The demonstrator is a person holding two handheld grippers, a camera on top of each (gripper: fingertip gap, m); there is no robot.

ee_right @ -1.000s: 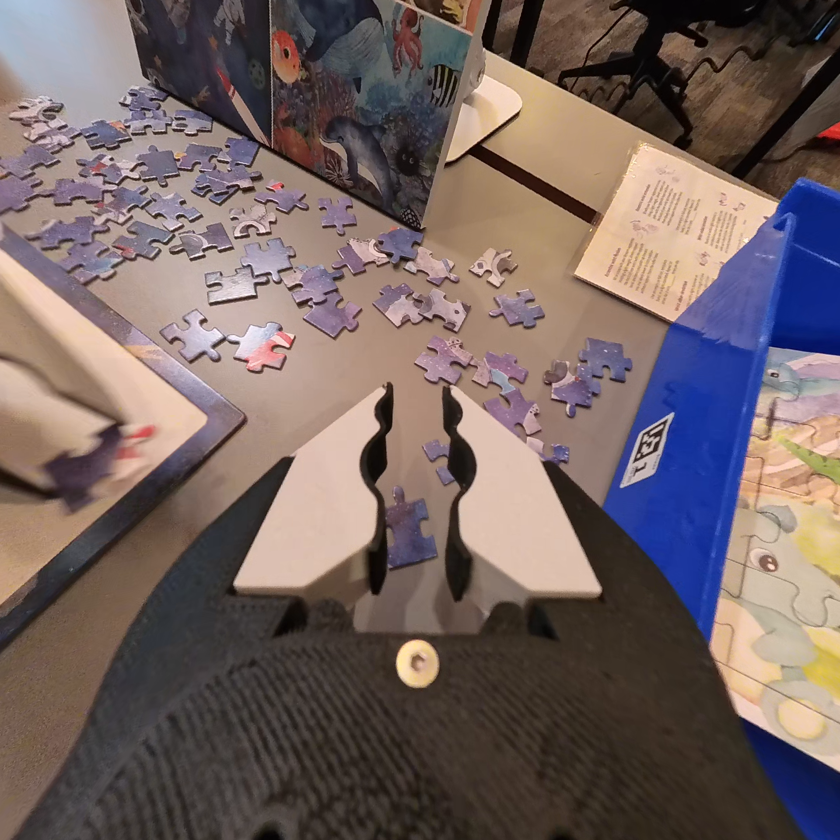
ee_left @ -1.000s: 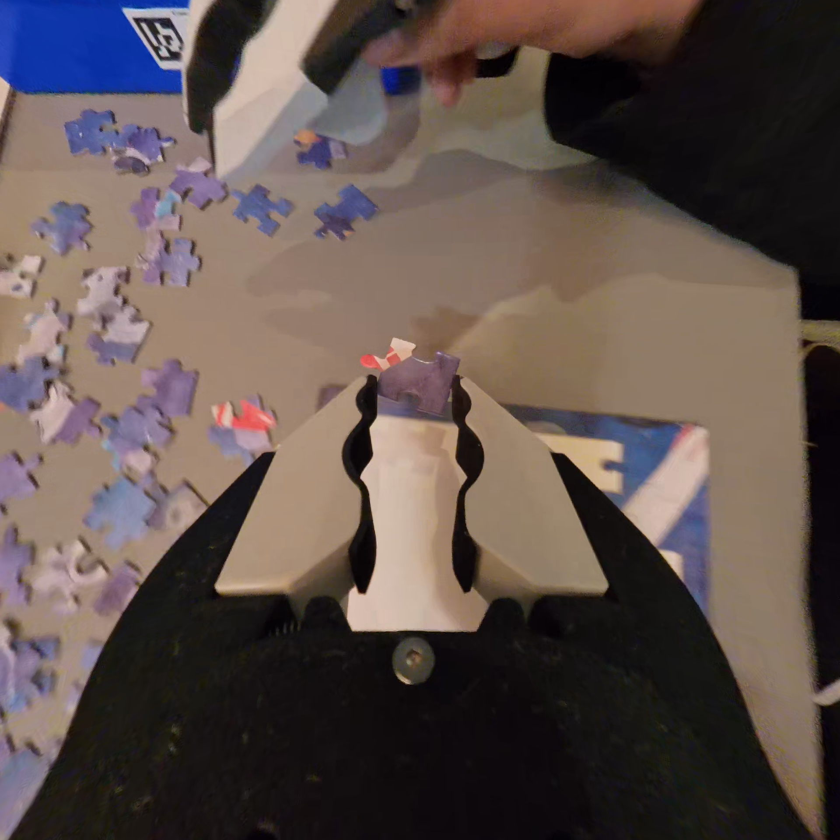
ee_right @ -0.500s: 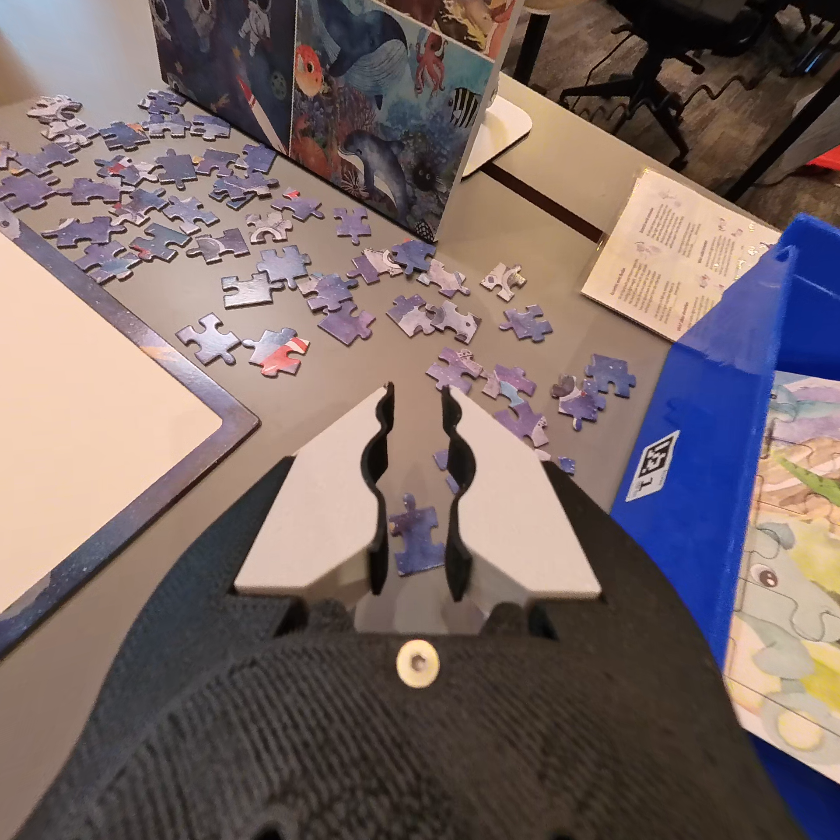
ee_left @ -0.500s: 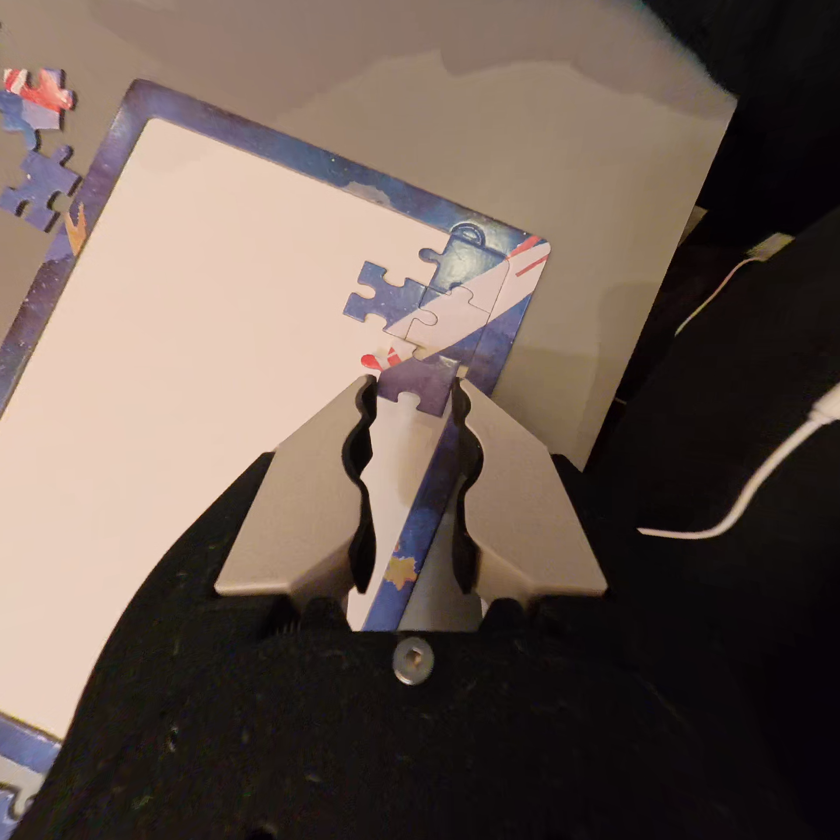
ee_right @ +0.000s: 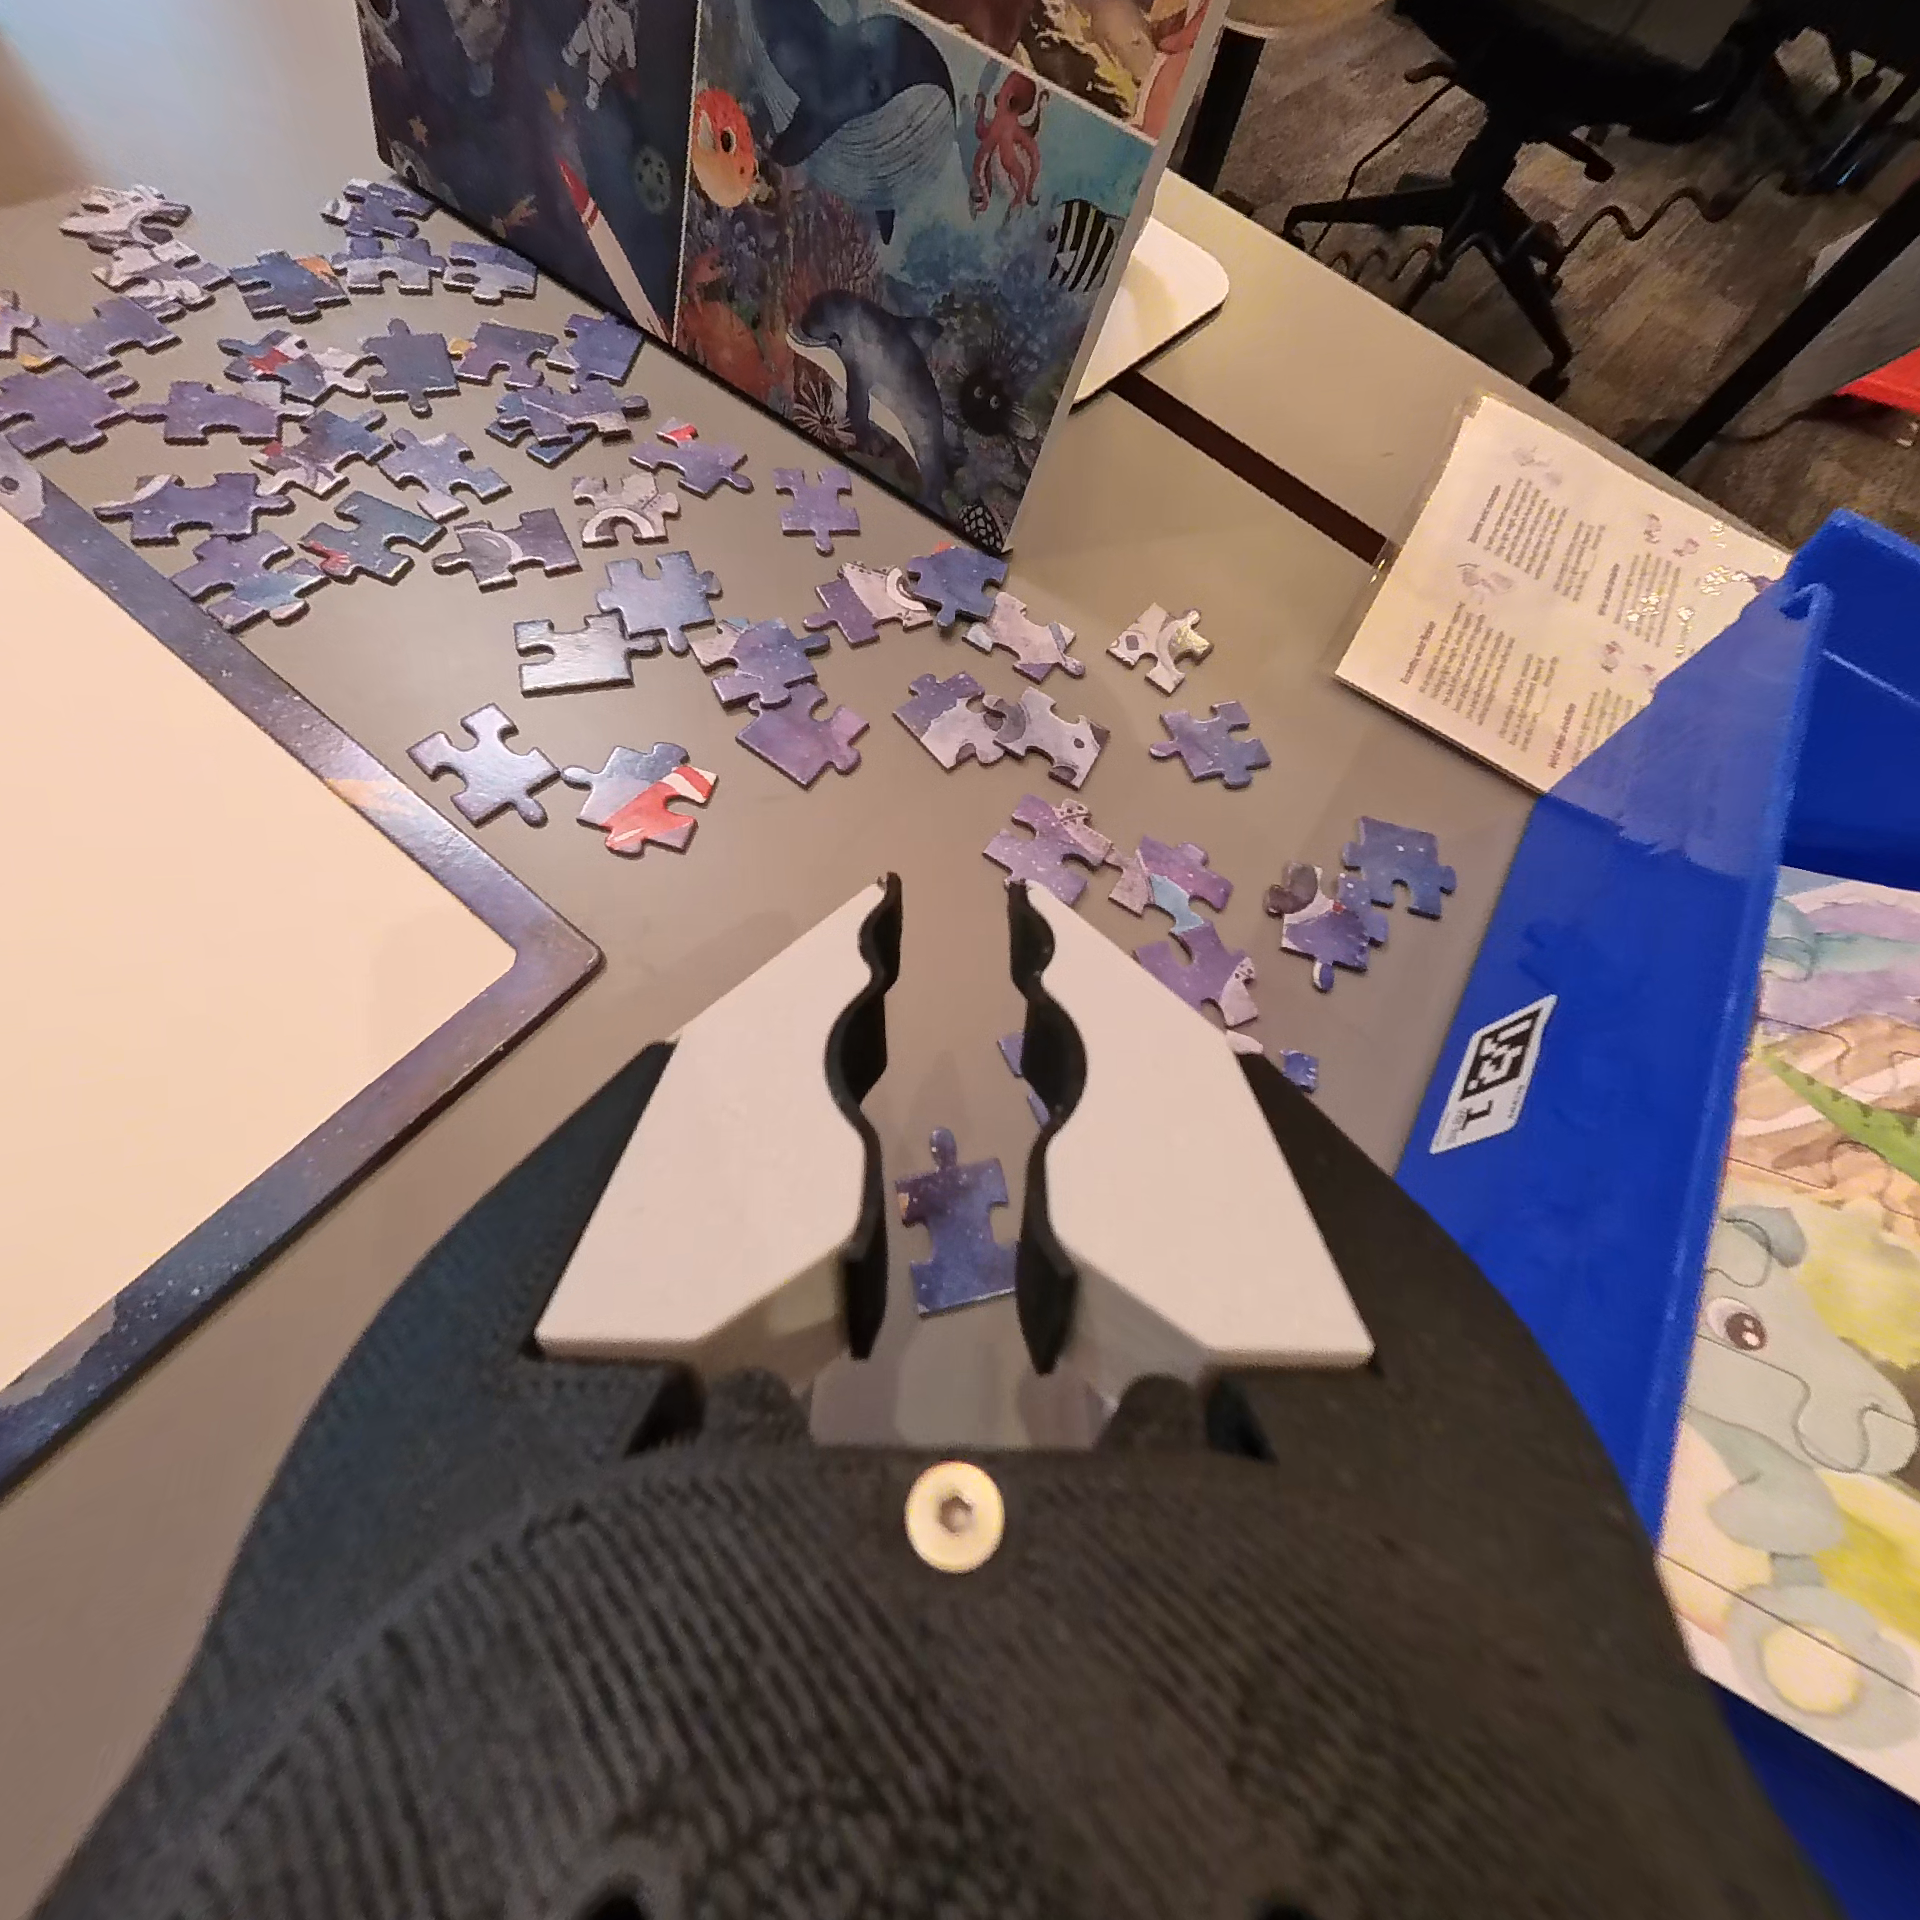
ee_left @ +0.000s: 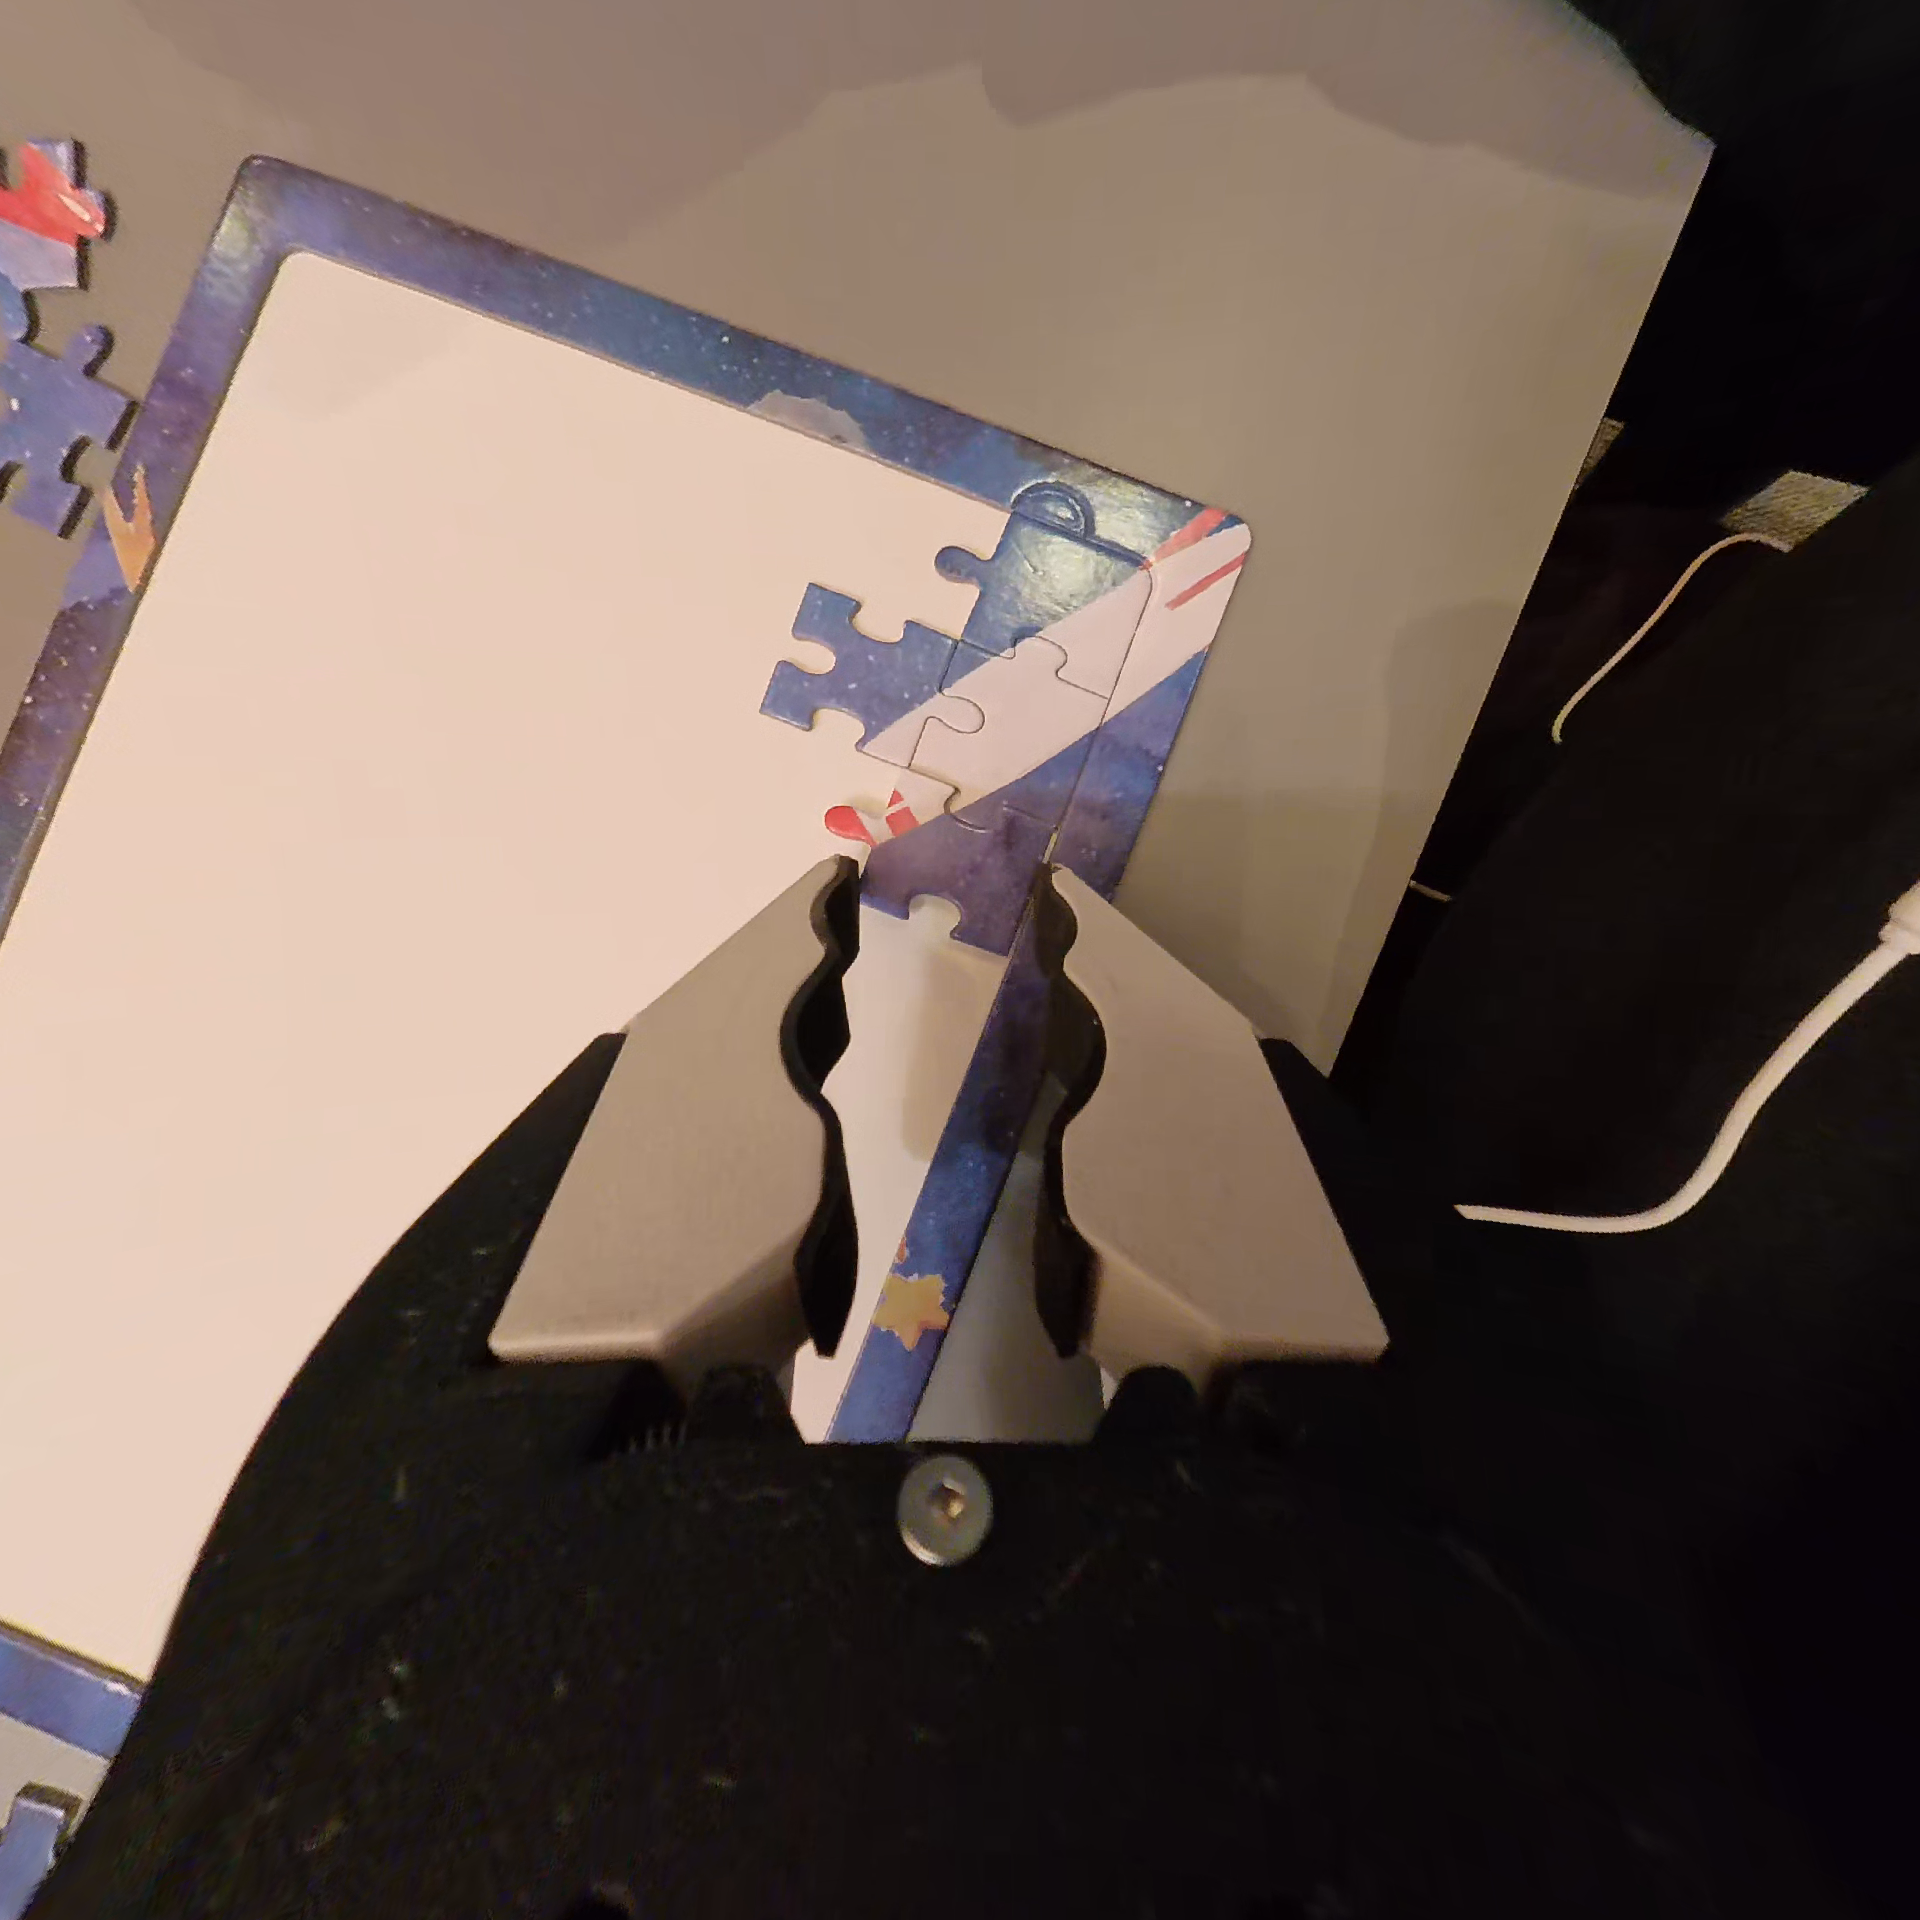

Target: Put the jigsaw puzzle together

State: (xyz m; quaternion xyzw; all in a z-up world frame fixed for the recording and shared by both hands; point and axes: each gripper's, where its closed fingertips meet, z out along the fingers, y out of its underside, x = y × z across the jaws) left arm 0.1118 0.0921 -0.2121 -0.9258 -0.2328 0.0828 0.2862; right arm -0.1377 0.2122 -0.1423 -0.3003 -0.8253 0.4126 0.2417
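My left gripper point(ee_left: 940, 878) is shut on a purple puzzle piece point(ee_left: 971, 868) with a red-and-white corner. It holds the piece against the right inner edge of the blue-bordered puzzle frame point(ee_left: 623, 301), just below the three pieces fitted in the corner point(ee_left: 1039, 665). The frame's white inside is otherwise bare. My right gripper point(ee_right: 951, 888) hovers open and empty over the grey table. A purple piece point(ee_right: 956, 1236) lies on the table under the gap between its fingers. Several loose pieces point(ee_right: 623, 644) are scattered ahead of it. The frame's corner shows at the left point(ee_right: 520, 935).
The picture-covered puzzle box point(ee_right: 831, 208) stands at the back. A blue bin point(ee_right: 1621, 1039) holding another puzzle is at the right, with a laminated sheet point(ee_right: 1538, 623) behind it. The left wrist view shows a loose piece point(ee_left: 62, 436) beside the frame and a white cable point(ee_left: 1766, 1091) past the table edge. Across from one pair of fingers to the other is roughly 30 cm.
My left gripper carried its piece from above the table to the frame's corner and now sits slightly closer to the fitted pieces. It has left the right wrist view, which shifted slightly.
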